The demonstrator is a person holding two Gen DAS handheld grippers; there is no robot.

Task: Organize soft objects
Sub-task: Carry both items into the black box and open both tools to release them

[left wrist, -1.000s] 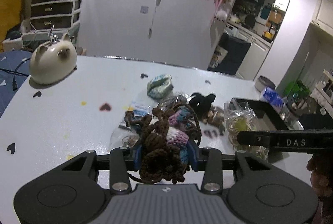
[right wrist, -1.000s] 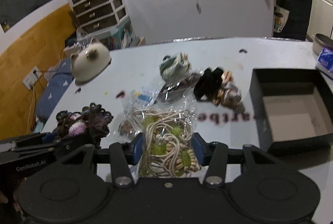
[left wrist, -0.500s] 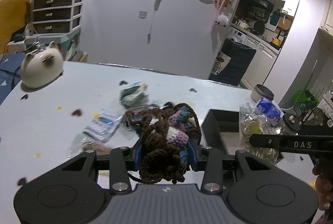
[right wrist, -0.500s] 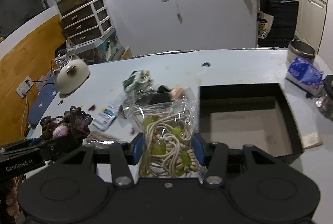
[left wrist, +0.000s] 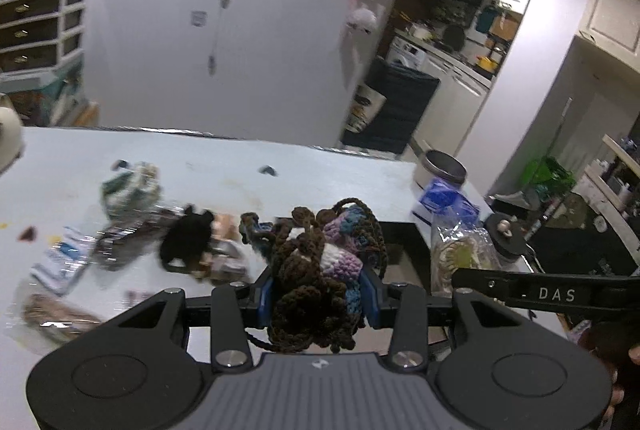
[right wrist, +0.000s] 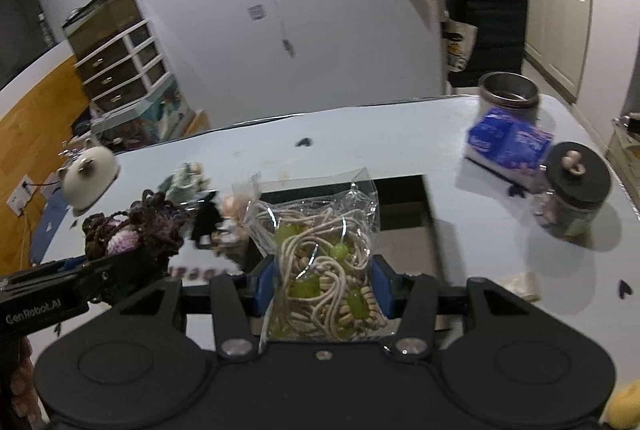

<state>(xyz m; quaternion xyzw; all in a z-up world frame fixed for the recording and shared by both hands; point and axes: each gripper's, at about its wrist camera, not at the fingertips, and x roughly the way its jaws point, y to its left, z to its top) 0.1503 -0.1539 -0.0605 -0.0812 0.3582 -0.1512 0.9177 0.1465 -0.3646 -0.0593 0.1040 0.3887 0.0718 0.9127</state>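
Observation:
My left gripper [left wrist: 318, 294] is shut on a brown, purple and blue crochet bundle [left wrist: 320, 270], held above the table just left of a black box [left wrist: 394, 230]. My right gripper [right wrist: 322, 290] is shut on a clear bag of cream cord and green beads [right wrist: 320, 262], which hangs over the near part of the black box [right wrist: 404, 214]. In the right wrist view the crochet bundle [right wrist: 132, 230] shows at the left. The bead bag [left wrist: 460, 250] appears at the right in the left wrist view. Both bundles hide much of the box.
Left of the box lie a black soft item [left wrist: 186, 240], a green-white bundle [left wrist: 128, 186] and several packets. A blue pack [right wrist: 508, 142], a metal tin [right wrist: 508, 96] and a black-lidded jar [right wrist: 576, 190] stand to the right. A white cat-shaped pot [right wrist: 90, 178] sits far left.
Both grippers have travelled to the right across the table with their loads. The black box now lies directly under and ahead of them, and the cat pot has slid off to the left.

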